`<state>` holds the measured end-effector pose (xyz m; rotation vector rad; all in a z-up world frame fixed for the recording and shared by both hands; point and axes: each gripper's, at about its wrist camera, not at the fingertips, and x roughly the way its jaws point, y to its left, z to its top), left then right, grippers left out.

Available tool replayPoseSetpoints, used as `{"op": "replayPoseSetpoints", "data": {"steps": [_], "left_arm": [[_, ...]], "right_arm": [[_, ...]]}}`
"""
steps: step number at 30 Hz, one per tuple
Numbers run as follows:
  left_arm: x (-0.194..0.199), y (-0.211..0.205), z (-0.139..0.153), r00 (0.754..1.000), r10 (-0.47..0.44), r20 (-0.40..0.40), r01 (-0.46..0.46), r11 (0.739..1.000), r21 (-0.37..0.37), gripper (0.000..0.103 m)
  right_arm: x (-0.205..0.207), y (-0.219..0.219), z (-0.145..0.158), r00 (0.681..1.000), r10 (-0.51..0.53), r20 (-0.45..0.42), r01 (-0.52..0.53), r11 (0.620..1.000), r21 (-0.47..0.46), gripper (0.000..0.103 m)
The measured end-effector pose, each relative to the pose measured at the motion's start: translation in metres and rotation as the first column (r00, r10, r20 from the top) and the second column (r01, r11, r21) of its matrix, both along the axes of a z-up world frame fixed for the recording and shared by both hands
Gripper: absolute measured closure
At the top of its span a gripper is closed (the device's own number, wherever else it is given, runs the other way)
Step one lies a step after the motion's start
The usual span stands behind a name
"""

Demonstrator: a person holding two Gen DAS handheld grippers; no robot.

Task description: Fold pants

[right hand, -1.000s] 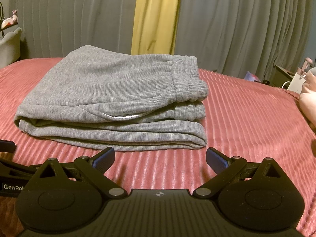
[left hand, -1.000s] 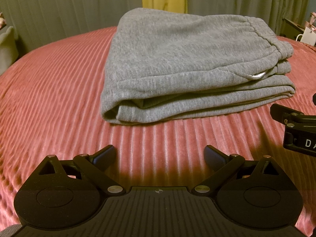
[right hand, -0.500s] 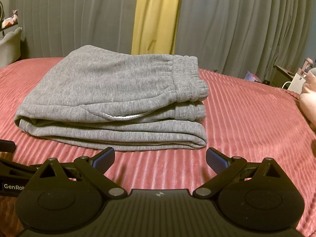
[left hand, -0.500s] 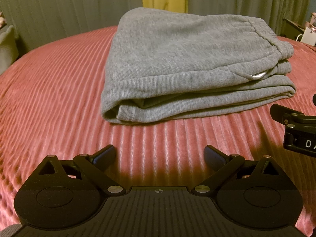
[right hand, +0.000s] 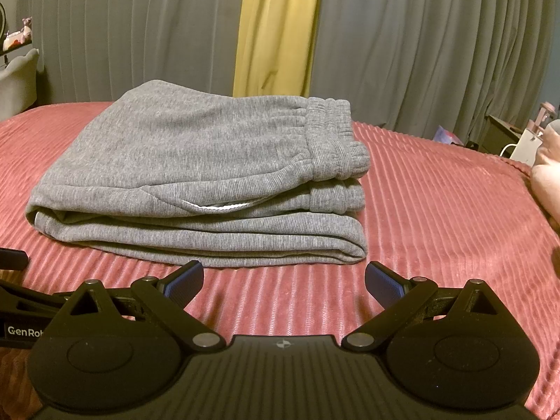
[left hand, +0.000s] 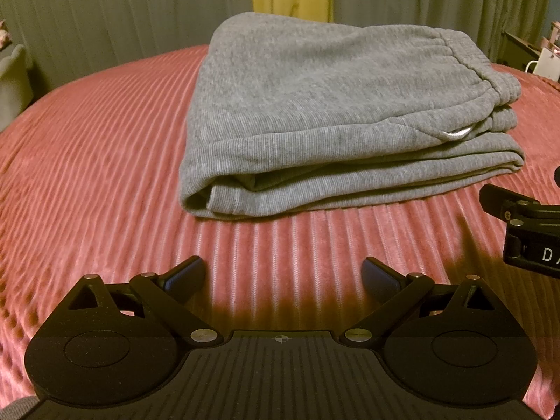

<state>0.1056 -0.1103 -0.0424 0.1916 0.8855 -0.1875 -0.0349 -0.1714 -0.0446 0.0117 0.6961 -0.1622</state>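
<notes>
Grey sweatpants (left hand: 336, 112) lie folded in a thick stack on the red ribbed bedspread (left hand: 87, 175), waistband at the right end. In the right wrist view the same pants (right hand: 196, 182) fill the middle, elastic waistband on top at the right. My left gripper (left hand: 283, 274) stands open just short of the stack's near edge, nothing between its fingers. My right gripper (right hand: 284, 278) is open too, close to the pants' front fold and holding nothing. Each gripper shows at the edge of the other's view.
Grey curtains (right hand: 420, 45) with a yellow strip (right hand: 276, 28) hang behind the bed. A dark side table with small items (right hand: 504, 136) stands at the far right. Part of a person's hand (right hand: 546, 178) shows at the right edge. A grey chair (right hand: 17, 80) sits far left.
</notes>
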Motion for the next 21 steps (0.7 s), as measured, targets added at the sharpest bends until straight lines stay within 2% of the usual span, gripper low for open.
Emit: {"op": "replayPoseSetpoints", "data": {"steps": [21], "left_arm": [[-0.0022,0.0033,-0.0020,1.000,0.002,0.005,-0.002,1.000,-0.002,0.003]], "right_arm": [[0.0002,-0.0002,0.0004,1.000,0.001,-0.002,-0.001,1.000,0.000,0.004]]}}
